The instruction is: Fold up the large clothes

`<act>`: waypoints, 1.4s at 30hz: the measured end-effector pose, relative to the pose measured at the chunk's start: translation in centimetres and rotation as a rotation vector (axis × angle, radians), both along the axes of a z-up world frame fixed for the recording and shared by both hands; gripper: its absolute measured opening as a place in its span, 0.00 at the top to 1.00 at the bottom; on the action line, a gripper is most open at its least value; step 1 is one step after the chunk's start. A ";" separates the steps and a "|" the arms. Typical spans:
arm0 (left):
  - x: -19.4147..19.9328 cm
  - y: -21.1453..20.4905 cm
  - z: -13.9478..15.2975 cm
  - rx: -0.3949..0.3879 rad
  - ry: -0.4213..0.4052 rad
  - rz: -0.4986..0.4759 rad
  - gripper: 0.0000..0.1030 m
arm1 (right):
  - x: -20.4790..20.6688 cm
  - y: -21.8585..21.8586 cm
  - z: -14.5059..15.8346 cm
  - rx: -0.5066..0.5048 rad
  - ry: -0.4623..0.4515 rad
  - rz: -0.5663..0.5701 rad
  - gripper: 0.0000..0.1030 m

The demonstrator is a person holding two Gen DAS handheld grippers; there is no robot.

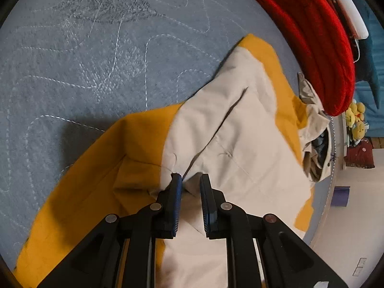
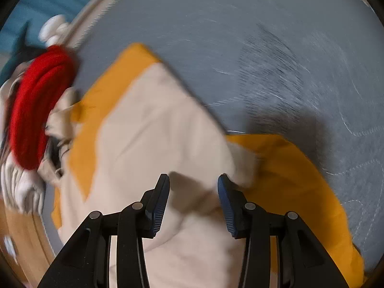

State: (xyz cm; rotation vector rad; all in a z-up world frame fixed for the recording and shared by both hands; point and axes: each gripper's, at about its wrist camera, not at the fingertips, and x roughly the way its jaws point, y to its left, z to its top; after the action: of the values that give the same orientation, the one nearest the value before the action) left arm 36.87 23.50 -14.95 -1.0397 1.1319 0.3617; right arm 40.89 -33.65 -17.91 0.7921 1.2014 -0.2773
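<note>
The cream-and-mustard cloth garment (image 1: 240, 129) feels soft and light; my left claw (image 1: 190, 180) is nearly closed around a fold of it, my right claw (image 2: 193, 182) hangs open; I should grip hems.

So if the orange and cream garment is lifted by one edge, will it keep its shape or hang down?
Probably it hangs down: the orange and cream garment already lies in soft folds and creases on the grey quilt. It looks thin, so likely light. The fabric seems smooth and may slip from a shallow pinch.
</note>
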 end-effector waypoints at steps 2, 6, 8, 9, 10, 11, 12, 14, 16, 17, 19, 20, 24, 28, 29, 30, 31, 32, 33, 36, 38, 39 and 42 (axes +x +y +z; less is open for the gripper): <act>0.2 -0.6 1.9 0.067 -0.034 -0.029 0.86 | 0.3 0.5 1.3 -0.059 -0.002 0.013 0.60; 0.8 -1.9 4.1 0.164 -0.091 -0.089 0.86 | 0.2 0.9 4.6 -0.202 -0.085 0.036 0.59; 1.3 -2.6 4.6 0.212 -0.105 -0.121 0.86 | 0.7 1.3 5.6 -0.227 -0.138 0.067 0.59; 1.6 -2.6 4.6 0.223 -0.106 -0.135 0.86 | 0.8 1.8 6.1 -0.232 -0.164 0.091 0.59; 1.9 -2.8 4.3 0.229 -0.103 -0.156 0.86 | 0.9 2.3 6.3 -0.226 -0.183 0.116 0.59; 2.3 -2.9 3.7 0.223 -0.093 -0.175 0.86 | 1.0 2.2 6.3 -0.216 -0.191 0.138 0.58; 2.6 -2.9 3.0 0.211 -0.078 -0.188 0.86 | 1.3 2.3 6.0 -0.196 -0.184 0.167 0.58; 3.1 -3.2 0.7 0.182 0.004 -0.210 0.86 | 1.6 2.7 4.7 -0.154 -0.130 0.214 0.57; 2.7 -3.3 -0.2 0.182 0.036 -0.218 0.86 | 2.0 3.1 2.0 -0.155 0.018 0.278 0.57; 2.9 -3.6 0.1 0.199 0.033 -0.225 0.86 | 2.0 3.2 1.2 -0.164 0.057 0.287 0.57; 3.0 -4.2 1.5 0.240 0.007 -0.250 0.85 | 1.8 3.0 1.4 -0.166 0.049 0.272 0.57; 3.1 -4.5 2.2 0.257 -0.016 -0.258 0.84 | 1.8 3.2 1.8 -0.179 0.043 0.274 0.57; 3.2 -6.4 4.8 0.343 -0.098 -0.319 0.84 | 1.3 3.8 6.0 -0.270 -0.081 0.303 0.57; 3.2 -9.0 6.9 0.418 -0.181 -0.397 0.84 | 0.2 6.0 11.0 -0.426 -0.238 0.391 0.57; 3.2 -9.7 7.4 0.440 -0.202 -0.417 0.84 | -0.2 6.8 12.3 -0.470 -0.286 0.418 0.57; 3.1 -10.3 7.8 0.461 -0.222 -0.436 0.84 | -0.7 7.4 13.4 -0.506 -0.324 0.443 0.57; 3.0 -10.8 8.2 0.478 -0.237 -0.454 0.84 | -1.1 8.1 14.2 -0.537 -0.352 0.462 0.57; 2.9 -11.5 8.5 0.494 -0.253 -0.475 0.84 | -1.7 8.3 14.8 -0.561 -0.366 0.473 0.57; 2.9 -11.8 8.7 0.503 -0.264 -0.491 0.84 | -2.1 8.7 15.3 -0.589 -0.378 0.487 0.57; 2.5 -13.0 8.8 0.526 -0.291 -0.537 0.84 | -3.1 9.0 15.8 -0.618 -0.387 0.520 0.57; 2.4 -13.6 8.9 0.542 -0.306 -0.553 0.84 | -3.5 9.1 16.1 -0.610 -0.395 0.530 0.57; 2.5 -13.8 9.0 0.551 -0.312 -0.553 0.84 | -3.7 9.1 16.2 -0.604 -0.400 0.535 0.57; 2.5 -14.0 10.0 0.594 -0.346 -0.527 0.84 | -4.1 9.2 16.2 -0.615 -0.407 0.554 0.57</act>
State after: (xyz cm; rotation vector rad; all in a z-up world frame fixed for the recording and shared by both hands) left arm 39.33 9.45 -4.94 -0.2463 0.8624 0.0741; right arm 36.79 -24.41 -1.74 -0.0377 0.8321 -0.0128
